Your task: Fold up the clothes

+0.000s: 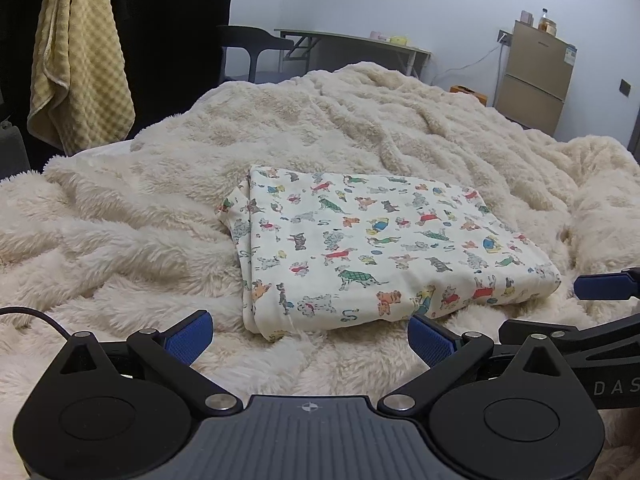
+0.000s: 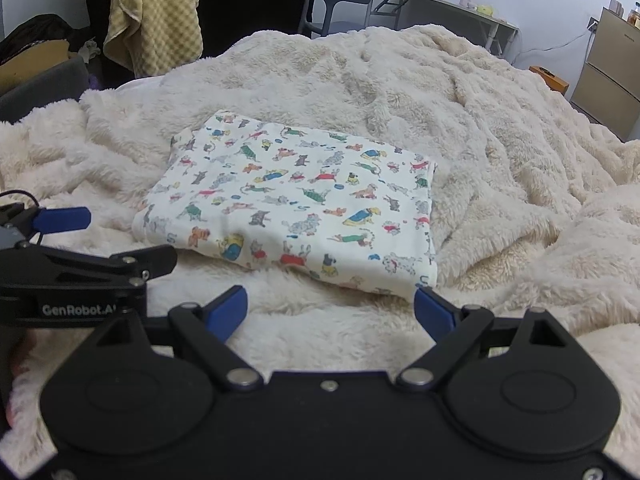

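While both claws hung over the near edge of the bed, the garment point(image 1: 372, 248) lay folded into a neat rectangle on the fleece blanket point(image 1: 120, 220), just beyond their tips. The cloth was cream, printed with small coloured dogs (one fold edge showed along its side at nine o'clock in the left view).

The left claw point(image 1: 310, 334) stood wide open, its blue pads point(image 1: 188, 336) apart and empty, the garment's near edge lying at twelve o'clock between and just past them. The right claw point(image 2: 332, 312) was spread just as wide and held nothing; the garment's near corner sat close to its pad at one o'clock, whether touching or not I cannot tell. Each claw showed in the other's view: the right one at three o'clock from the left camera, the left one at nine o'clock from the right camera.

Behind the bed, a yellow towel point(image 1: 76, 64) hung at ten o'clock, a table point(image 1: 352, 42) stood at twelve, and a fridge point(image 1: 532, 76) at two.
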`<state>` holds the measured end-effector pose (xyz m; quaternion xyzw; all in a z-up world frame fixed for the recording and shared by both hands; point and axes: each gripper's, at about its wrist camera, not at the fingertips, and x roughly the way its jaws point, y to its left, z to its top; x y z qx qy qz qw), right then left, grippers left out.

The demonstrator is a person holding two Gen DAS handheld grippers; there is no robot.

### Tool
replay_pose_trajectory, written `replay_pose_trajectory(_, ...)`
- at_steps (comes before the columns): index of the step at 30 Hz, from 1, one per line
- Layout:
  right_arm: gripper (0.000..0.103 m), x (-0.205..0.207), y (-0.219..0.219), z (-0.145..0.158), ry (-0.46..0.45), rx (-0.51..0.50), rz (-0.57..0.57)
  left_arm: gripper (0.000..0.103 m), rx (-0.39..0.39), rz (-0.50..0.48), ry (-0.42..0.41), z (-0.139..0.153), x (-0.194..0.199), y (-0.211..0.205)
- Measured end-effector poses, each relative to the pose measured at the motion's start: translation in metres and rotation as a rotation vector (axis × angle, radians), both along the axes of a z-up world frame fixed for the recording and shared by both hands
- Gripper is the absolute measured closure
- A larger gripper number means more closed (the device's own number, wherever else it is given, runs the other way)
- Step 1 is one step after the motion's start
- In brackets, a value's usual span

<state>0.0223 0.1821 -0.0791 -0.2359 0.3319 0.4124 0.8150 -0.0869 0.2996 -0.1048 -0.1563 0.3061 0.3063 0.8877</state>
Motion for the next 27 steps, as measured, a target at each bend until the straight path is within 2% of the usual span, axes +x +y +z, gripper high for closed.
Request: replay_pose_trajectory(27,0.013,-0.0003,-0.0006,-0.0006,0.0,-0.006,0.0,0.0,-0.004,-0.007,0.012,-0.0003,0.0015,-0.0004)
